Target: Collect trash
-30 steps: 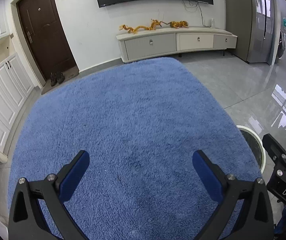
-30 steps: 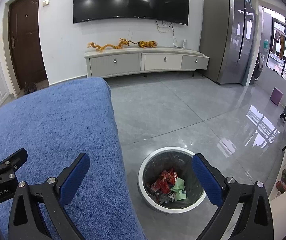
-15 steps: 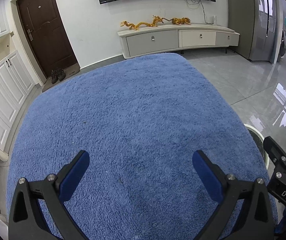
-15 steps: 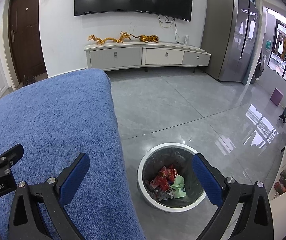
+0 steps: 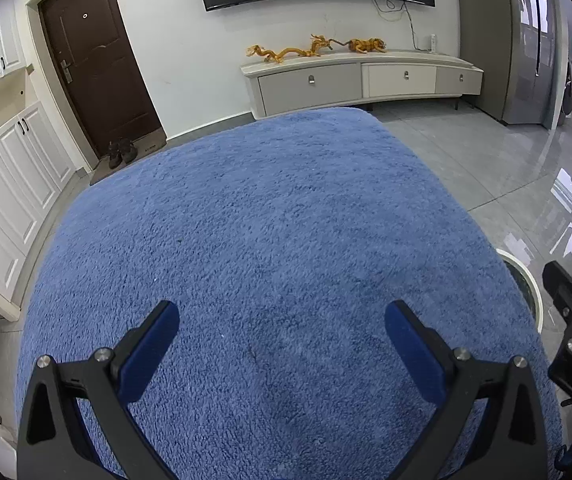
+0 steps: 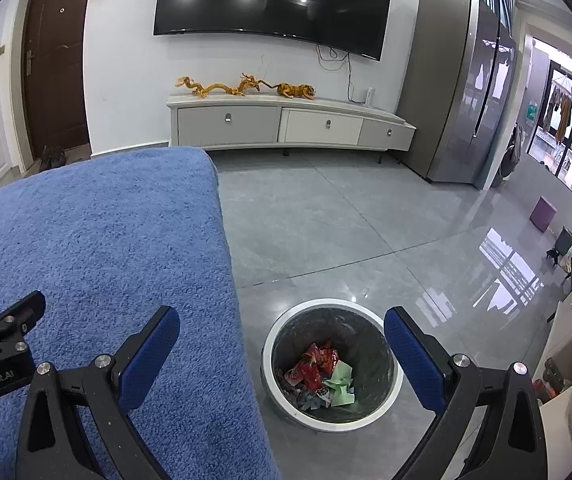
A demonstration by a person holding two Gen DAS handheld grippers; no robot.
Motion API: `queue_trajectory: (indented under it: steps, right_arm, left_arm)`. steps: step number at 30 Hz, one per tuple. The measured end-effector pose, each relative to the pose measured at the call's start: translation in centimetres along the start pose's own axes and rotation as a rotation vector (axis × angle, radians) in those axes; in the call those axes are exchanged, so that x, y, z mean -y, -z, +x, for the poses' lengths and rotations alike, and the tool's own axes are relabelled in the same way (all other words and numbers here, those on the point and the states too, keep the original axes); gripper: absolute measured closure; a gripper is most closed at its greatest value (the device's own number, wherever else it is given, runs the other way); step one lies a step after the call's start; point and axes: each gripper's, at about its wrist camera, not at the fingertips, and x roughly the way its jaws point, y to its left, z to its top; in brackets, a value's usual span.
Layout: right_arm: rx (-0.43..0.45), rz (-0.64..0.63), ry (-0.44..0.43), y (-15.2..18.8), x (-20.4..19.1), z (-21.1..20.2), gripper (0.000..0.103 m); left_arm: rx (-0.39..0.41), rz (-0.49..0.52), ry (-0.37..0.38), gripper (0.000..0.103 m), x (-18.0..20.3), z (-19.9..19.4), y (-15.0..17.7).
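Blue terry cloth [image 5: 270,248] covers the whole work surface, and no scrap shows on it in either view. The left gripper [image 5: 282,332] hangs over the near middle of the cloth with its jaws wide and nothing between them. The right gripper [image 6: 282,336] is off the cloth's right edge, jaws also wide and empty, looking down toward the bin [image 6: 331,420] on the grey floor [image 6: 325,220] just right of the covered surface. In the bin lies the trash [image 6: 319,372]: red wrappers, a pale green paper and some darker bits, low against the dark liner. Judged from this, collecting looks finished or nearly so, and the step in hand is a last check. To do it well, sweep both cameras slowly along the cloth's far edge and left side, where the fisheye squeezes things small; a dark fleck near the left jaws may be only a crease in the pile, and I cannot tell which. Keep the jaws open and clear of the loops so they do not snag. Should a piece turn up, carry it well over the rim before letting go, since the bin stands close to the cloth's overhang.
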Motion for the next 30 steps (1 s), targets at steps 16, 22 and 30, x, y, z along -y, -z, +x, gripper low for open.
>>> queue_trajectory:
  steps: [16, 22, 30]
  right_arm:
    - [0.023, 0.001, -0.013, 0.34, 0.20, -0.27, 0.000]
    - [0.021, 0.008, -0.009, 0.38, 0.30, -0.13, 0.000]
    - [0.013, 0.005, -0.009, 0.39, 0.19, 0.03, 0.000]
  left_arm:
    - [0.006, -0.022, -0.009, 0.000, 0.14, -0.12, -0.14]
    - [0.005, -0.017, -0.006, 0.000, 0.55, -0.19, -0.09]
    - [0.006, -0.017, 0.001, 0.000, 0.55, -0.18, -0.14]
